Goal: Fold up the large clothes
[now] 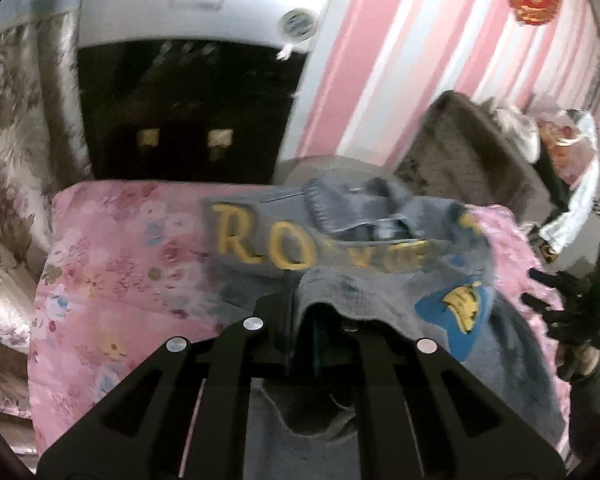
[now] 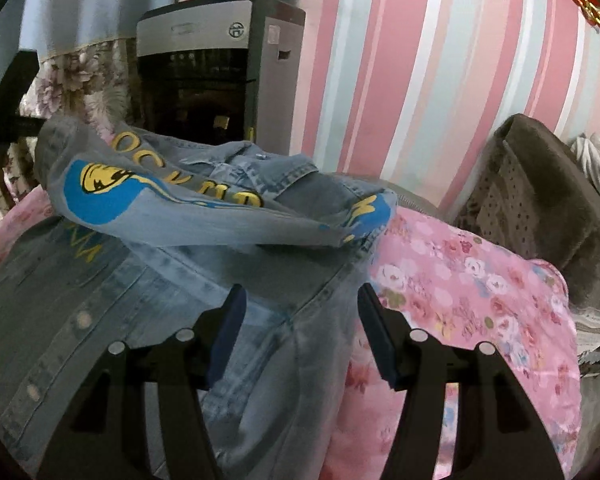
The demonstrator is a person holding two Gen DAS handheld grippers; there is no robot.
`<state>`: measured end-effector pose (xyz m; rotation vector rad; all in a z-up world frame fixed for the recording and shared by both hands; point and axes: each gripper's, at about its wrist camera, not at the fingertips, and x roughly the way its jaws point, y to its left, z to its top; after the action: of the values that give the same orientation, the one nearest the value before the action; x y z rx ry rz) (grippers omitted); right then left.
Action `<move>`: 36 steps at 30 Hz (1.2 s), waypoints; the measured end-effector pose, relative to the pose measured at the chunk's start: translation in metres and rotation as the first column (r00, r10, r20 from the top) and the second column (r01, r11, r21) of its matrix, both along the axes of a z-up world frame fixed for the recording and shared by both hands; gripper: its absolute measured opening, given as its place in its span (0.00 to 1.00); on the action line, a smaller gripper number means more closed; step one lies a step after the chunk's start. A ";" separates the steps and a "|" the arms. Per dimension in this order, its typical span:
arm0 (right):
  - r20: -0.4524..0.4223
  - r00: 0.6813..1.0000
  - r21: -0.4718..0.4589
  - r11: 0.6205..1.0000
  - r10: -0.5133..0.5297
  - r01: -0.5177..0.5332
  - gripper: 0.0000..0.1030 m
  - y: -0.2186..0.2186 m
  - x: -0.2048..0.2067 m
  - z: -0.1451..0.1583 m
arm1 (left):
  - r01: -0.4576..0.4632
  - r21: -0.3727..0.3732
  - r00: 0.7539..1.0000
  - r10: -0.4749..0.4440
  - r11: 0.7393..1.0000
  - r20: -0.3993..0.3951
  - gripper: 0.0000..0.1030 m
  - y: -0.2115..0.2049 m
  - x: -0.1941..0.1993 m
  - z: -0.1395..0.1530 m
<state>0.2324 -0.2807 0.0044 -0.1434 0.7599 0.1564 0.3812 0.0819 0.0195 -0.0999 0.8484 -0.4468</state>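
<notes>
A blue denim jacket [image 2: 148,280] with yellow lettering and blue-and-yellow patches lies on a pink floral bedspread [image 2: 460,280]. One side of the jacket [image 2: 204,204] is lifted and carried over the rest, with its raised corner at the far left. In the left wrist view a fold of the jacket [image 1: 364,292] drapes over the fingertips of my left gripper [image 1: 316,316], which is shut on it. My right gripper [image 2: 300,312] hovers just over the flat lower part of the jacket, jaws wide open and nothing pinched between its blue pads [image 2: 230,332]. It also shows at the left view's right edge [image 1: 572,316].
A silver and black appliance [image 2: 204,64] stands behind the bed against a pink striped wall [image 2: 420,60]. A brown plush cushion [image 2: 540,208] sits at the right, a floral curtain [image 1: 12,140] hangs at the left.
</notes>
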 end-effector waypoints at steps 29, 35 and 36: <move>0.043 0.999 0.056 0.998 -0.008 0.005 0.57 -0.017 0.034 -0.021 | -0.084 0.356 0.990 0.038 0.931 0.134 0.97 0.023 -0.052 -0.033; 0.030 1.000 0.046 0.999 -0.008 0.007 0.57 -0.014 0.024 -0.024 | 0.001 0.138 0.998 0.006 0.990 -0.055 0.97 0.062 -0.021 -0.062; 0.028 1.000 0.048 0.999 -0.010 0.009 0.57 -0.016 0.022 -0.024 | 0.050 0.118 0.997 -0.042 0.992 -0.069 0.97 0.063 -0.023 -0.068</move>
<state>0.2541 -0.2963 -0.0197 -0.0961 0.7281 0.1632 0.3578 0.1452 -0.0482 0.0157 0.9427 -0.4369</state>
